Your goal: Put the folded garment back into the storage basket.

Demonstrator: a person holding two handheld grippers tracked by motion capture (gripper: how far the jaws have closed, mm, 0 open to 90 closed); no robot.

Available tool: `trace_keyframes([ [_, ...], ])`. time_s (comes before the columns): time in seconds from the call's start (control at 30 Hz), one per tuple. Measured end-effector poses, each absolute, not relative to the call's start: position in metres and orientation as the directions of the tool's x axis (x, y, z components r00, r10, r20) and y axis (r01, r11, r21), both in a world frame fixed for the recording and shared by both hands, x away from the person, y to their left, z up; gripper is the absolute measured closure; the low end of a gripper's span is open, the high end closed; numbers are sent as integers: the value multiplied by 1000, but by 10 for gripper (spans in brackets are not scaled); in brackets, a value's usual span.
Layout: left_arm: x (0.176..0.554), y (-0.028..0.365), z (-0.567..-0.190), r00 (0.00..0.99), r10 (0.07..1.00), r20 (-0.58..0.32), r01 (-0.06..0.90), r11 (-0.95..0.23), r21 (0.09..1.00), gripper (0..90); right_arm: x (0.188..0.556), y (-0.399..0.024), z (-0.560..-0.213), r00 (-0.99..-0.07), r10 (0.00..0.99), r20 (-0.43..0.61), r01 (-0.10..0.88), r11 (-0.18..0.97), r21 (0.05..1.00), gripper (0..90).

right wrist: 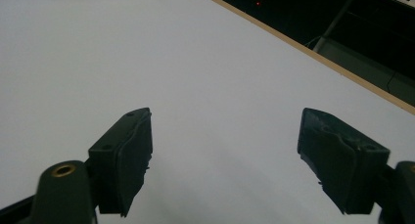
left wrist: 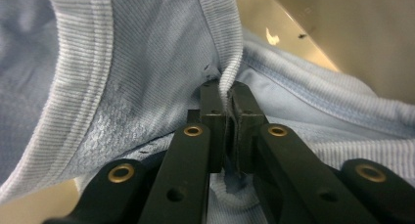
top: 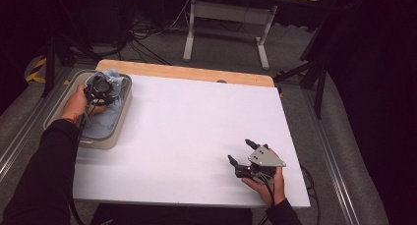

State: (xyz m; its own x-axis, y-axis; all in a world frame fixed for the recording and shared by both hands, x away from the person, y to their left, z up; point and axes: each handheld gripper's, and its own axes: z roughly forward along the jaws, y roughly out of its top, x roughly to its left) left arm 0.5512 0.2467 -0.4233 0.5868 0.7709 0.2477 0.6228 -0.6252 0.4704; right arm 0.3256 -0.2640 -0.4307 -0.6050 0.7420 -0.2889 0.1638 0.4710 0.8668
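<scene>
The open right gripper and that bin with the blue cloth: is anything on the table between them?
Nothing: the high view shows bare white table between the right gripper and the bin.

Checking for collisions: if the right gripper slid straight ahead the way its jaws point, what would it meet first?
Probably nothing: the right gripper points across the bare white table top, and the way looks free up to its far wooden edge.

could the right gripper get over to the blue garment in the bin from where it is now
Probably yes. The right gripper sits open over the bare white table, with nothing between it and the bin. The left gripper already pinches the ribbed edge of the blue garment, so room there looks tight.
</scene>
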Motion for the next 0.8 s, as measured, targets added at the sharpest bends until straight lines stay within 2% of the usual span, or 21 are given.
trace_keyframes([
  [0.07, 550, 247, -420, 575, 780, 246, 613, -610, 501, 795, 326, -264, -431, -605, 742, -288, 165, 471, 866, 217],
  [0.13, 547, 251, -413, 544, 807, 230, 589, -563, 580, 739, 327, -264, -431, -604, 744, -287, 168, 471, 866, 217],
  [0.17, 547, 251, -413, 544, 807, 230, 589, -563, 580, 724, 326, -264, -431, -604, 744, -286, 168, 469, 867, 216],
  [0.27, 543, 254, -405, 524, 824, 216, 547, -520, 656, 687, 326, -263, -430, -604, 742, -290, 161, 470, 868, 217],
  [0.33, 541, 255, -399, 513, 829, 222, 519, -506, 688, 607, 325, -264, -430, -601, 743, -293, 154, 468, 870, 217],
  [0.4, 538, 256, -393, 507, 830, 232, 486, -497, 719, 584, 325, -264, -430, -601, 744, -291, 153, 465, 872, 218],
  [0.43, 536, 257, -388, 495, 835, 238, 463, -485, 742, 525, 326, -264, -430, -601, 744, -292, 155, 467, 870, 218],
  [0.57, 539, 259, -382, 472, 850, 234, 456, -463, 760, 454, 326, -263, -430, -604, 741, -293, 155, 470, 869, 217],
  [0.6, 540, 259, -381, 467, 854, 232, 452, -455, 767, 397, 326, -263, -430, -604, 741, -291, 156, 469, 869, 217],
  [0.67, 543, 260, -379, 444, 865, 235, 452, -443, 775, 372, 326, -262, -431, -606, 739, -293, 155, 471, 869, 218],
  [0.7, 545, 260, -380, 427, 871, 245, 457, -441, 772, 311, 326, -262, -431, -607, 738, -294, 154, 472, 868, 218],
  [0.8, 553, 259, -381, 417, 871, 260, 492, -457, 742, 271, 327, -262, -431, -608, 736, -297, 151, 474, 868, 219],
])
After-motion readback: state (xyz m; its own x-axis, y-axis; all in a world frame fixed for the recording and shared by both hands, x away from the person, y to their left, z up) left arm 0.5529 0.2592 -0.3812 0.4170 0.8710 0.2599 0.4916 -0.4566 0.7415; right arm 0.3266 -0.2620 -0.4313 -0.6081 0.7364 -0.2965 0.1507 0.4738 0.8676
